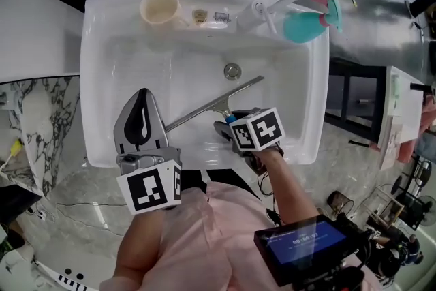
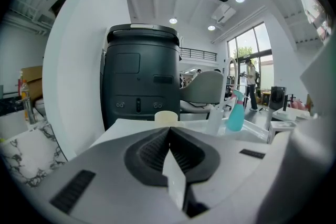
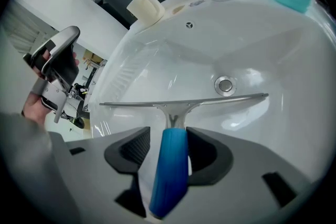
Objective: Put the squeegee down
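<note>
The squeegee (image 3: 176, 110) lies in the sink (image 1: 300, 112), mid-frame in the head view. Its blue handle sits loose between the wide-open jaws of the right hand-held gripper (image 3: 169, 136). The release looks done; next, back straight off. The left hand-held gripper (image 2: 169, 134) is closed and empty.

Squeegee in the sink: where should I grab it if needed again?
Take the blue handle, probably from the near rim of the sink, jaws on its sides: it is rounded and points that way, while the metal blade lies thin across the basin.
</note>
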`<state>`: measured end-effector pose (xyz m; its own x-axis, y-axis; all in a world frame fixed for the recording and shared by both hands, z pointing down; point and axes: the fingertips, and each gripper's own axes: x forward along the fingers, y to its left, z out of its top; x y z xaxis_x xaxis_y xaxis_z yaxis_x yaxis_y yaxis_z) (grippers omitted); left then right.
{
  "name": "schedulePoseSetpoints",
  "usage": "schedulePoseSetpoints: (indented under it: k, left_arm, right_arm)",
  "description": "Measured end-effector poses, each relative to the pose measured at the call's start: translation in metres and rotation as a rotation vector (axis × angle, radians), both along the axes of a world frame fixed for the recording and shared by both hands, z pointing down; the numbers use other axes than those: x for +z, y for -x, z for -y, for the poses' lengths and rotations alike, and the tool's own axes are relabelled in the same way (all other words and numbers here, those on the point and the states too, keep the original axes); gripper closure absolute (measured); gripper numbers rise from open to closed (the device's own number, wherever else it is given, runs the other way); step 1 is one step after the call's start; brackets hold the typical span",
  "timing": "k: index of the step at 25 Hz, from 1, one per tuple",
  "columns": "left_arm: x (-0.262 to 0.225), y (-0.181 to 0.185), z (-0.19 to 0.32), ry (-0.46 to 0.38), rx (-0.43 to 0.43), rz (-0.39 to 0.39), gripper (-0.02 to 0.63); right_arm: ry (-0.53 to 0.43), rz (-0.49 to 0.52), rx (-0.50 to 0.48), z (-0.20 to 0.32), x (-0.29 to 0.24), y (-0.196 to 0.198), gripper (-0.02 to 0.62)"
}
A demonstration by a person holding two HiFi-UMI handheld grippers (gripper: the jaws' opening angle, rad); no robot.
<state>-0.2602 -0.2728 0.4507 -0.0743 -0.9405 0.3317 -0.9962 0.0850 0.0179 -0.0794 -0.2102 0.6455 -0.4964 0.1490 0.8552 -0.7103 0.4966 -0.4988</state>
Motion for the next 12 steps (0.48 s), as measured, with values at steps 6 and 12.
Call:
schedulePoseSetpoints:
  k: [6,12]
  left_arm:
    - [-0.020,-0.013,-0.010,-0.036,0.006,0.024,0.597]
    - [-0.034,-0.023,-0.022,-0.070,0.014,0.030,0.597]
  right_arm:
    - [-0.039,0.003,0.005,0.003,-0.007,-0.013,0.362]
    - [-0.096,0.018,0.029,0.001,-0.022,-0.025,0.344]
